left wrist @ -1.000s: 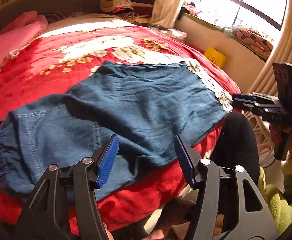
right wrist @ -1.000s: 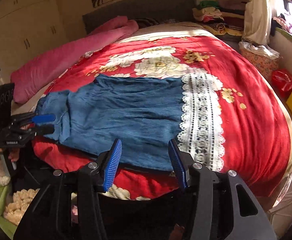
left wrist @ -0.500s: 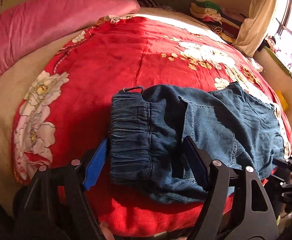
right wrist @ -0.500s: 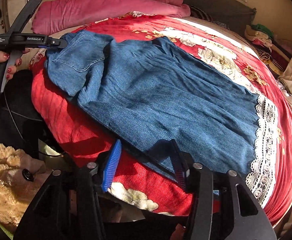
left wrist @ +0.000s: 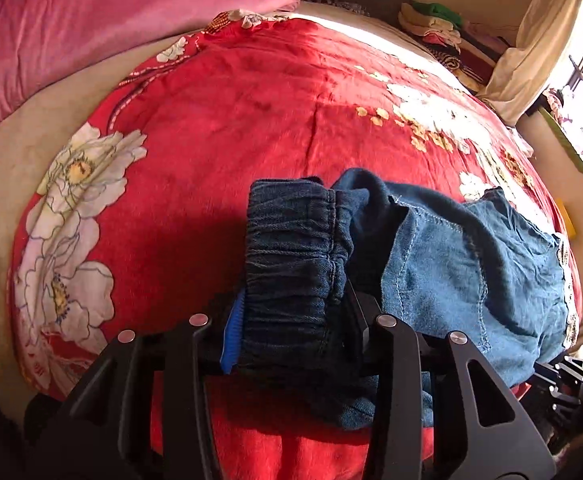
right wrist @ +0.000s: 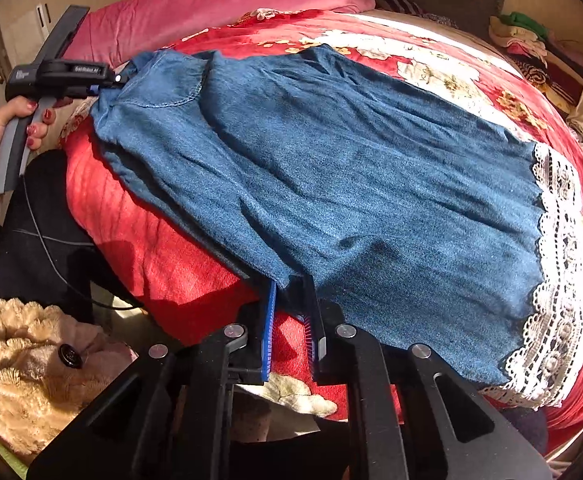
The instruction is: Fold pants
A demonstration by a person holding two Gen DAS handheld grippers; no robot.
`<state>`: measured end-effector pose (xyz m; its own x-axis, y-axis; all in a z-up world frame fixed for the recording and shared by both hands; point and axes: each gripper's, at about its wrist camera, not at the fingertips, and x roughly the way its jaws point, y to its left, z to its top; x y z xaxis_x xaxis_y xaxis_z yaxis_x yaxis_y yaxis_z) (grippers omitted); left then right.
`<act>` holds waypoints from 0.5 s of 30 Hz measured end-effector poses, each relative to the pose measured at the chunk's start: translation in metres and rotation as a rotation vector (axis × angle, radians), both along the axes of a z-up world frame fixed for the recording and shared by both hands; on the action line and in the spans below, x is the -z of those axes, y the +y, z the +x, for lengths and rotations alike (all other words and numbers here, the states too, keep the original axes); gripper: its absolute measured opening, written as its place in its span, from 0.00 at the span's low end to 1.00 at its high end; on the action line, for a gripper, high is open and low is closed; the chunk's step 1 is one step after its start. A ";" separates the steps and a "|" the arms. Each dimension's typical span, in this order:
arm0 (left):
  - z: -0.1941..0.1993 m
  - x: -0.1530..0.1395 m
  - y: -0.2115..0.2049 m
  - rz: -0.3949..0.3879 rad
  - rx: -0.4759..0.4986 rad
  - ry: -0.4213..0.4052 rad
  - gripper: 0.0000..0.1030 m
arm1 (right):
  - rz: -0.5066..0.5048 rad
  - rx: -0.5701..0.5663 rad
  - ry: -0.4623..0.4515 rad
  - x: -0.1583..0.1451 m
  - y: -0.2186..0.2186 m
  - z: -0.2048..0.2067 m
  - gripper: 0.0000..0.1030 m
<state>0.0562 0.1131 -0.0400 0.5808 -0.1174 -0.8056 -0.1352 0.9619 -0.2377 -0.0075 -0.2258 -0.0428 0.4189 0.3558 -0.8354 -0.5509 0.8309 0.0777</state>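
1. The left gripper (left wrist: 291, 332) is closing, its jaws bracketing the gathered elastic waistband (left wrist: 295, 248) of the pants (right wrist: 351, 184); the blue pad sits against the fabric.
2. The right gripper (right wrist: 291, 320) is closing too, jaws narrowed onto the pants' near edge at the leg end.
3. The denim pants lie spread across the red floral quilt (left wrist: 231, 120) on the bed, their lace-trimmed hem (right wrist: 555, 264) to the right.
4. A pink blanket (left wrist: 91, 24) lies beyond the quilt.

warm window sunlight, fisheye-warped edges
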 end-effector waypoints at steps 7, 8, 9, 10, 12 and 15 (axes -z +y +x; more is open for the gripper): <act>-0.018 -0.016 0.006 -0.028 -0.006 -0.041 0.45 | 0.112 0.020 0.044 -0.012 -0.015 -0.002 0.15; -0.023 -0.022 0.006 -0.014 -0.012 -0.053 0.47 | 0.142 0.024 0.042 -0.019 -0.019 -0.004 0.15; -0.028 -0.029 0.006 -0.002 -0.016 -0.068 0.48 | 0.179 0.023 0.042 -0.025 -0.023 -0.006 0.15; -0.032 -0.037 0.005 0.003 -0.018 -0.087 0.49 | 0.214 0.024 0.035 -0.032 -0.028 -0.007 0.15; -0.040 -0.054 -0.001 0.015 -0.018 -0.130 0.53 | 0.250 0.045 0.013 -0.043 -0.037 -0.007 0.17; -0.041 -0.071 -0.025 -0.014 0.049 -0.177 0.53 | 0.278 0.096 0.002 -0.049 -0.046 0.003 0.18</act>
